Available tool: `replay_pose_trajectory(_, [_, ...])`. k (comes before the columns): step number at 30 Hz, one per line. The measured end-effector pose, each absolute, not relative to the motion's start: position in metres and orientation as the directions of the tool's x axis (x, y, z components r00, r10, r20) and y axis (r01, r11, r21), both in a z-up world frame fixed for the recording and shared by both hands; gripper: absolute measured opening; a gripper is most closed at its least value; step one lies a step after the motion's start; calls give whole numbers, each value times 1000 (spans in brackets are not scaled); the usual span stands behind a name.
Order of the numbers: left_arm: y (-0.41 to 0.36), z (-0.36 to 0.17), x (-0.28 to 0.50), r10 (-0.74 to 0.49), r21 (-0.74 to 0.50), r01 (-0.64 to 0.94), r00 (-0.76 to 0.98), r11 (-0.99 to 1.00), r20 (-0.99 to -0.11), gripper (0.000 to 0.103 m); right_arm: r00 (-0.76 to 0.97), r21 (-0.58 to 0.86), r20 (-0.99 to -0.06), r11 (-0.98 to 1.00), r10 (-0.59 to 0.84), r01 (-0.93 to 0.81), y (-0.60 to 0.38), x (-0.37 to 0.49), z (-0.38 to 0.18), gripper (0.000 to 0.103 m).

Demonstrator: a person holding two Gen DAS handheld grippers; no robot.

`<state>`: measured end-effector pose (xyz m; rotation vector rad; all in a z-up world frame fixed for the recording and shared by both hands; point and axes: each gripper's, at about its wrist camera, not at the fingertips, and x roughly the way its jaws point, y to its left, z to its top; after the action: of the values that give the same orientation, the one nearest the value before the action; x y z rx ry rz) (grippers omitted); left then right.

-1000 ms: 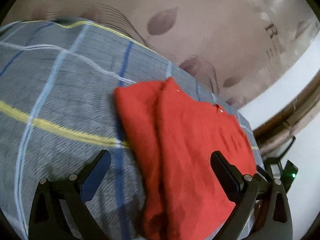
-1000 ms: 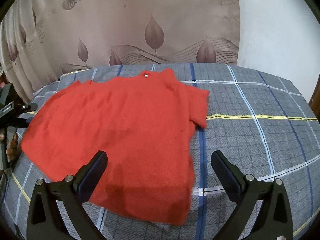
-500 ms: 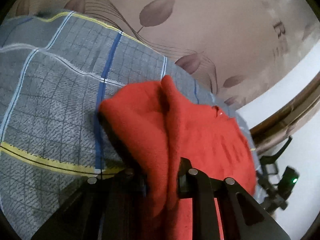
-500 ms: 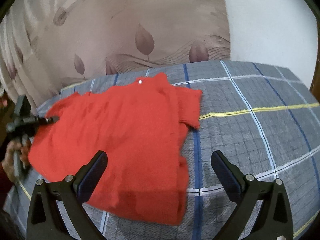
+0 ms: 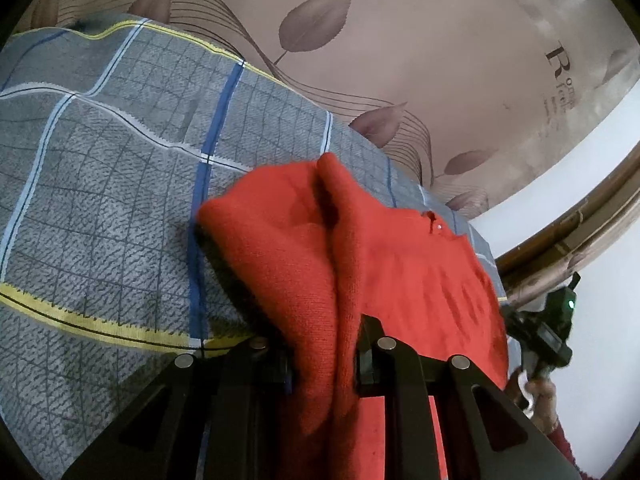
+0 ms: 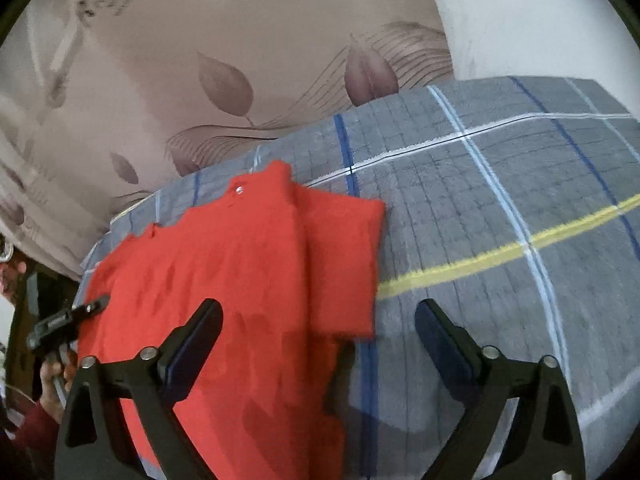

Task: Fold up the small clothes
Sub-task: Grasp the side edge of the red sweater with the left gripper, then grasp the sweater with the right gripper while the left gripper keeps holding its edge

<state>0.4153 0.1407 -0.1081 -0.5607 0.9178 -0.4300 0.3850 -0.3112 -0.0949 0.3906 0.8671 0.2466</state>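
My left gripper (image 5: 324, 364) pinches a raised fold of the red top (image 6: 240, 280) on the checked bedspread (image 6: 480, 220); at its 3 o'clock my right gripper (image 6: 318, 340) is closing over the hem.

My left camera sits low and close over the red shirt (image 5: 400, 272), looking along my left gripper (image 5: 324, 364) toward twelve o'clock at the curtain (image 5: 440, 40). My right camera looks down from farther back. Both share the shirt, the checked blanket (image 6: 480, 200) and curtain; each sees the other gripper at its edge.
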Motion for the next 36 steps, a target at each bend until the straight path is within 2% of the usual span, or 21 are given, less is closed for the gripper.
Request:
replay_pose_trajectory(1, [140,-108,416,-562,-612,106,542,784,-625,20,622,424,-694,904,363,-56,-310,389,-96,37])
replay_pose_trajectory(2, [139,-107,416,-555,-606,105,543,789,-630,20,612,391,-719,920,330,-37,-309,396,-98,20])
replay_pose_trajectory(4, [134,-104,418,-540,-587,101,540,803,-646,20,616,405,-717,914,326,-13,-313,400,-100,19])
replay_pose_trajectory(6, [132,-101,419,-535,-581,93,528,809,-660,19,619,392,-720,920,313,-10,-312,400,-100,19])
replay_pose_trajectory(8, [132,-96,421,-536,-586,77,515,806,-669,19,632,383,-714,924,302,-8,-312,397,-98,32])
replay_pose_trajectory(10, [129,-87,421,-530,-581,70,508,811,-679,19,672,440,-667,898,323,5,-321,384,-92,39])
replay_pose_trajectory(12, [125,-78,420,-529,-579,69,505,813,-682,19,720,500,-596,866,356,-13,-328,363,-85,49])
replay_pose_trajectory(14, [116,-66,420,-533,-581,70,499,811,-683,19,734,532,-545,844,405,-70,-325,344,-81,69])
replay_pose_trajectory(19, [76,-27,419,-551,-599,71,487,798,-677,19,732,497,-528,855,431,-146,-315,310,-83,71])
replay_pose_trajectory(26, [-26,6,432,-615,-658,69,440,750,-654,19,717,589,-472,788,514,-177,-333,296,-89,76])
replay_pose_trajectory(31, [-107,-3,449,-657,-699,44,390,714,-646,19,725,635,-442,755,528,-162,-344,294,-92,76])
replay_pose_trajectory(36, [-167,-41,465,-685,-718,-3,296,696,-666,23,733,669,-417,728,537,-153,-352,292,-92,76])
